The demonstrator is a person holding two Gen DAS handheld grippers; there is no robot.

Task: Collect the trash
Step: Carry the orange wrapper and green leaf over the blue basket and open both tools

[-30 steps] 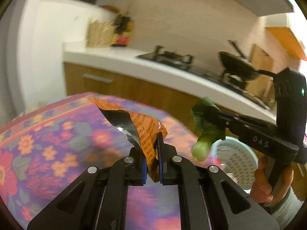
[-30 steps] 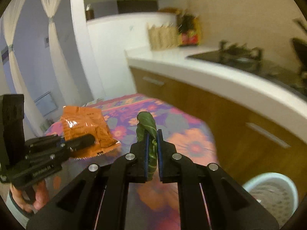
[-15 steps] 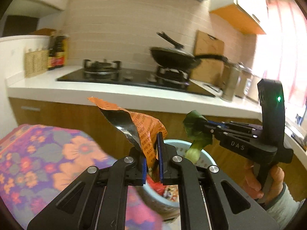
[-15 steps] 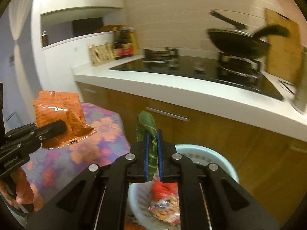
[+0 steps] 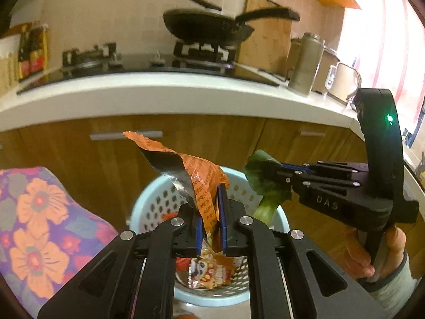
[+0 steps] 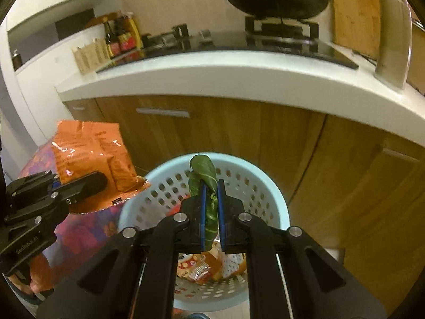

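Both my grippers have swung away from the floral tablecloth (image 5: pixel 39 226) to a pale blue perforated basket (image 6: pixel 252 186) on the floor, below wooden cabinets and a white counter (image 5: pixel 159 93). My left gripper (image 5: pixel 211 212) pinches an orange wrapper (image 5: pixel 204 175); my right gripper (image 6: pixel 211 212) clamps a green leafy stalk (image 6: pixel 203 170). Wrappers lie inside the basket. A black pan (image 5: pixel 207 26) sits on the stove.

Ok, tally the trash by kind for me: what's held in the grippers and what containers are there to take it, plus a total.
Wrappers held: 1, the orange wrapper in the left gripper
Vegetable scraps held: 1, the green leaf in the right gripper
Baskets: 1, the blue basket, with more wrappers inside, too jumbled to count
Total: 3
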